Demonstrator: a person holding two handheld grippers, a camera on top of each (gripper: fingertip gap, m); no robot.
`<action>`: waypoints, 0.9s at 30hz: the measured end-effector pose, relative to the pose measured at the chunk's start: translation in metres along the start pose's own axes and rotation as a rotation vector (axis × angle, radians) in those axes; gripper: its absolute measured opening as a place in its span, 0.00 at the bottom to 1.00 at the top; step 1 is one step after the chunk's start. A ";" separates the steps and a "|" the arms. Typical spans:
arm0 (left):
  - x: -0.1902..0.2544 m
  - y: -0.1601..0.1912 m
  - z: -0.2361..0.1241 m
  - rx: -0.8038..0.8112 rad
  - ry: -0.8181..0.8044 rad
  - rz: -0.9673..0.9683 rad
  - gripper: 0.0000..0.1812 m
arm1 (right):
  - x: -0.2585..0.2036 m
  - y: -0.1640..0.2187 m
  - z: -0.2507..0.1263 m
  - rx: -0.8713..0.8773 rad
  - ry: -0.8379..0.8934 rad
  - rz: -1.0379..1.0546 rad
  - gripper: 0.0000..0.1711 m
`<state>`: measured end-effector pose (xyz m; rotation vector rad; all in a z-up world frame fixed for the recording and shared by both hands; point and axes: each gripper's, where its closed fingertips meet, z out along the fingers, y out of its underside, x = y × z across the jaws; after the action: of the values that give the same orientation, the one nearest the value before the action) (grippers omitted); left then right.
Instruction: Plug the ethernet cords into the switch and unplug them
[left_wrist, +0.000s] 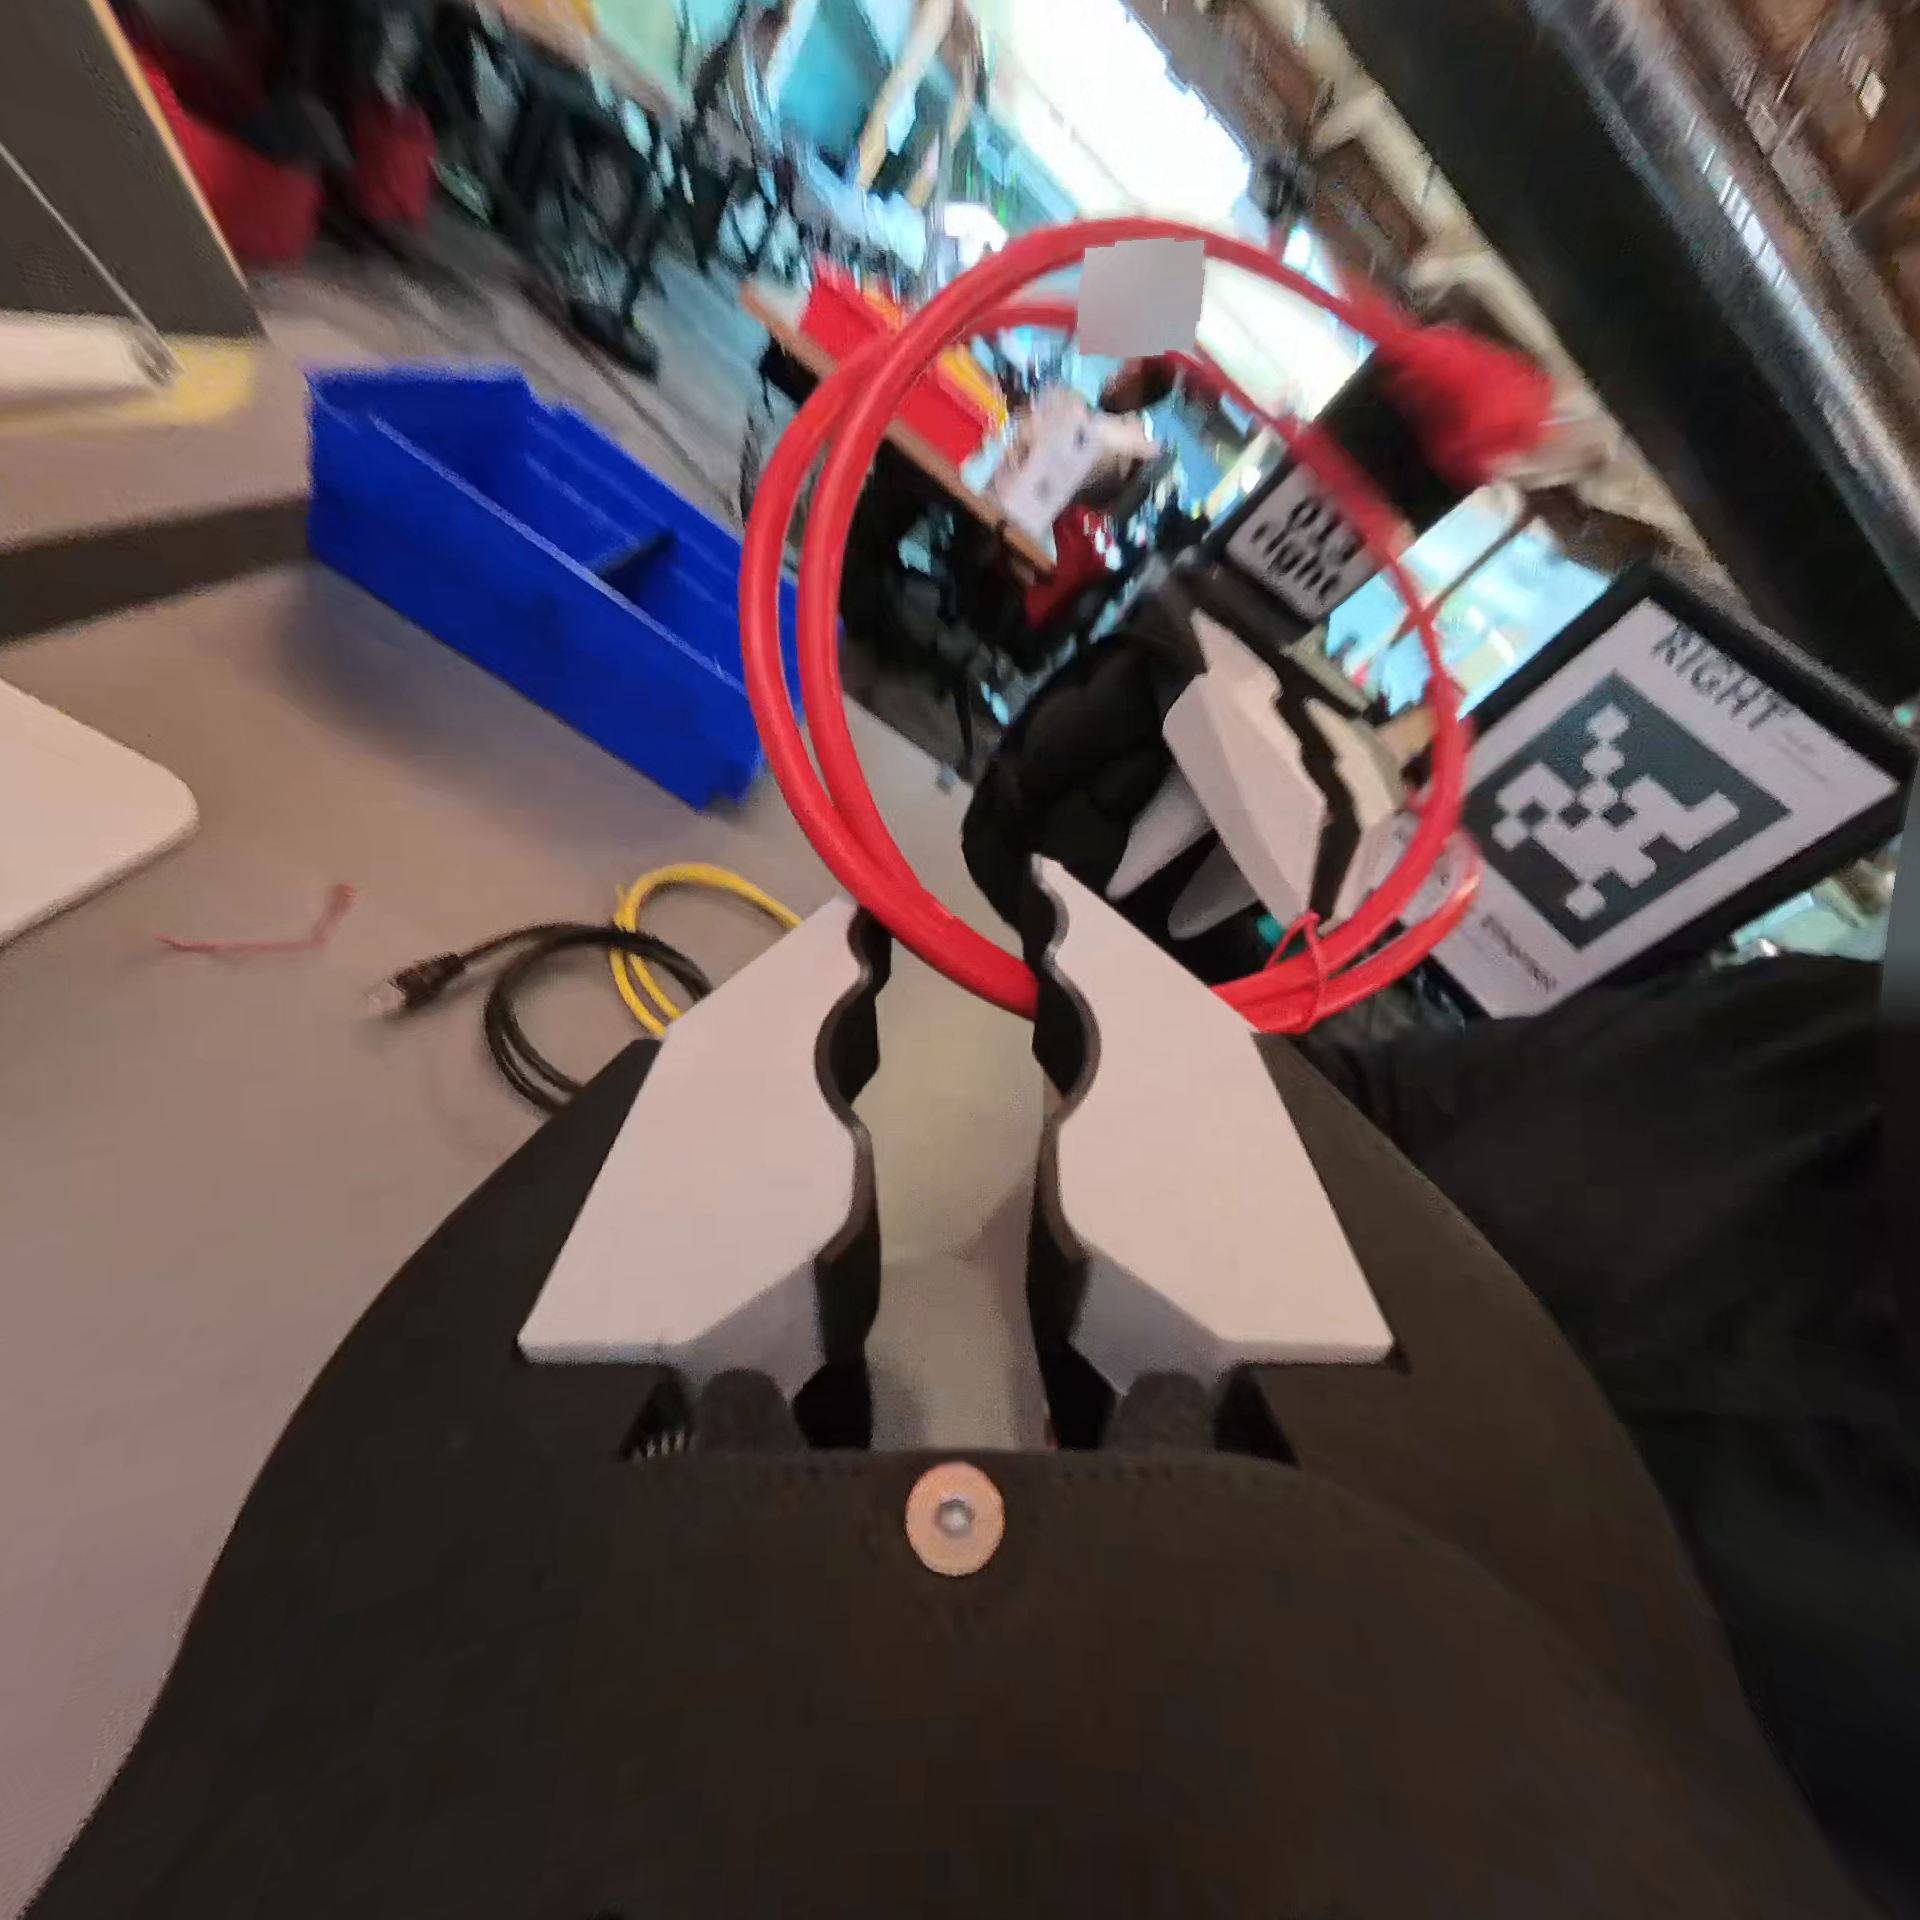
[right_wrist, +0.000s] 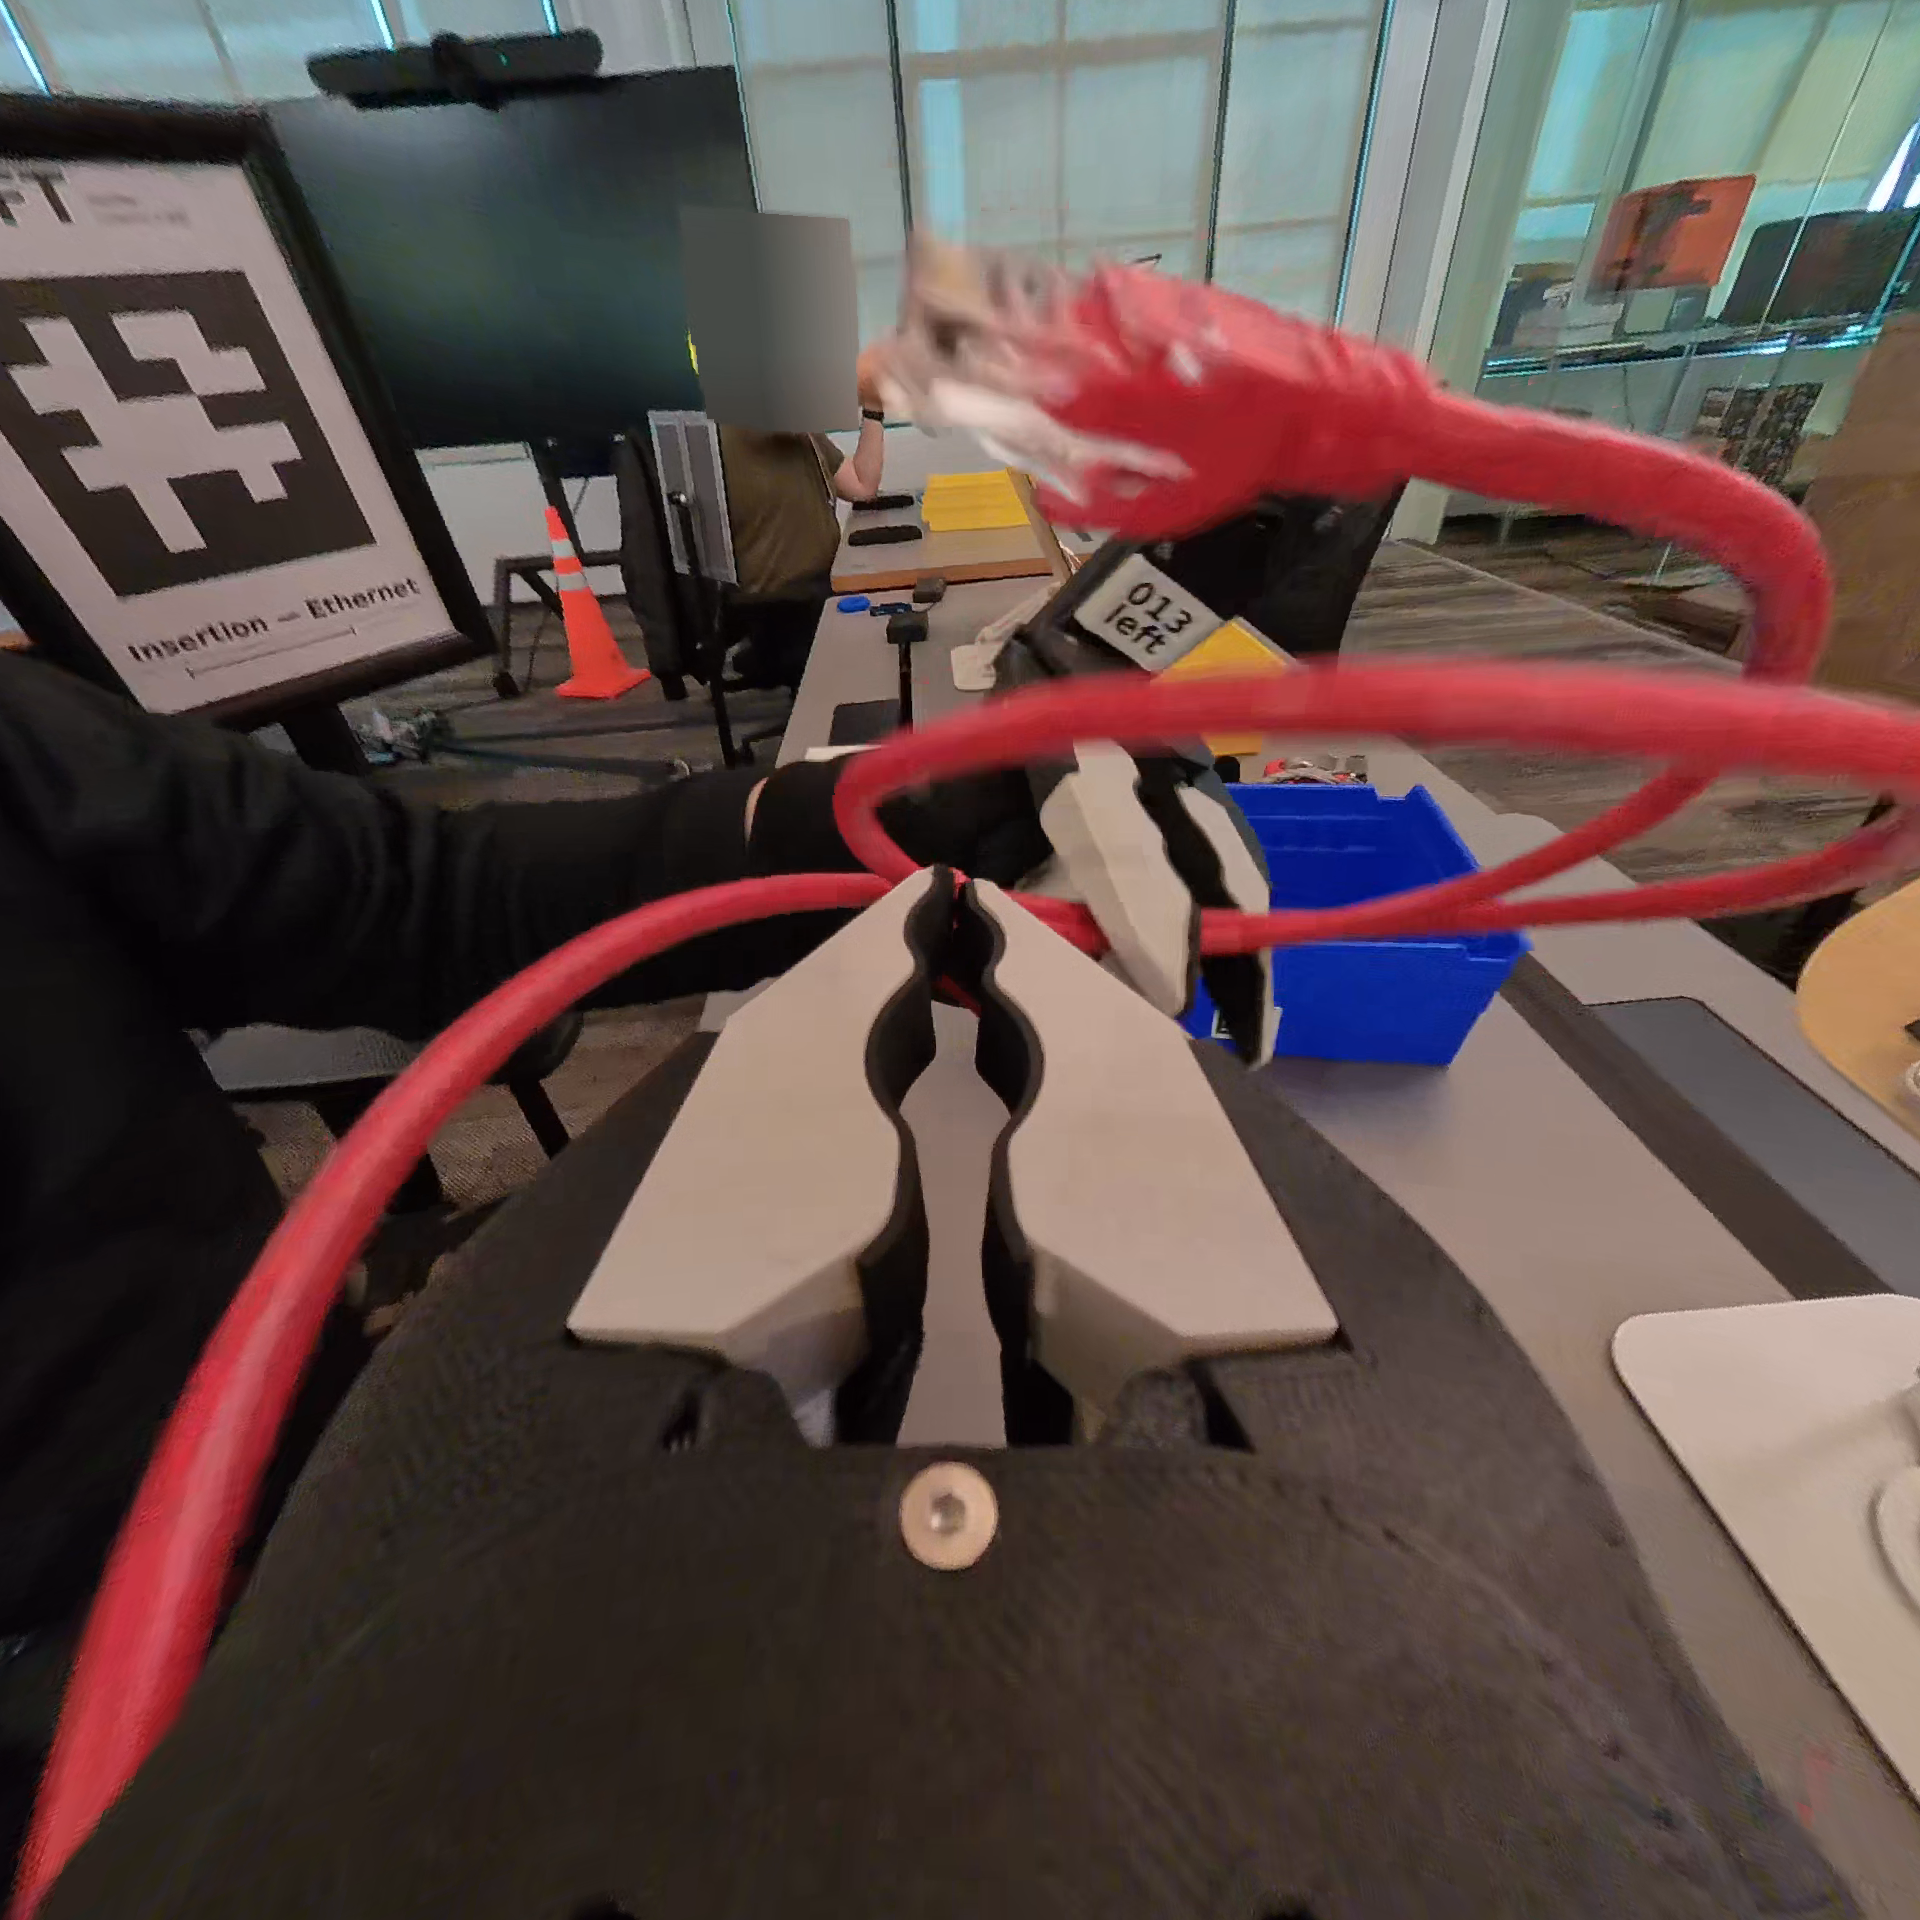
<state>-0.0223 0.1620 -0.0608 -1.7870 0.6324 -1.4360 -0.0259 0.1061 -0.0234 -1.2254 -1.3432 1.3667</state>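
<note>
A coiled red ethernet cord (left_wrist: 769, 623) hangs in the air between my two grippers, bound by a red tie (left_wrist: 1311, 951). Its red plug (right_wrist: 1143, 416) with a clear tip sticks up, blurred; it also shows in the left wrist view (left_wrist: 1465, 416). My right gripper (right_wrist: 951, 891) is shut on the cord (right_wrist: 1351, 707). My left gripper (left_wrist: 951, 920) is open, with the cord crossing between its fingertips. Each gripper shows in the other's view: the left (right_wrist: 1210, 997), the right (left_wrist: 1320, 810). No switch can be made out in either view.
A yellow cord (left_wrist: 686, 894) and a black cord (left_wrist: 540, 997) lie on the grey table (left_wrist: 312, 1143). A blue bin (right_wrist: 1361, 935) stands behind. A white flat device (right_wrist: 1766, 1455) lies at the table edge. Marker boards (right_wrist: 177, 416) stand nearby. A person (right_wrist: 779, 499) sits far back. About 6 cm separates my left fingertips from my right.
</note>
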 end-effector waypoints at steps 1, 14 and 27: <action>0.001 -0.006 -0.006 0.050 0.008 0.008 0.13 | 0.001 -0.001 -0.001 0.019 -0.014 0.023 0.00; -0.013 -0.034 -0.059 0.093 -0.392 0.419 0.17 | 0.009 0.000 -0.018 0.046 -0.082 0.160 0.00; 0.015 -0.015 0.034 -0.524 -0.269 0.978 0.36 | -0.056 0.029 0.008 -0.184 -0.355 0.101 0.00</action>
<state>0.0137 0.1680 -0.0433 -1.5869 1.5510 -0.3715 -0.0222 0.0474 -0.0484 -1.2224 -1.7028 1.6166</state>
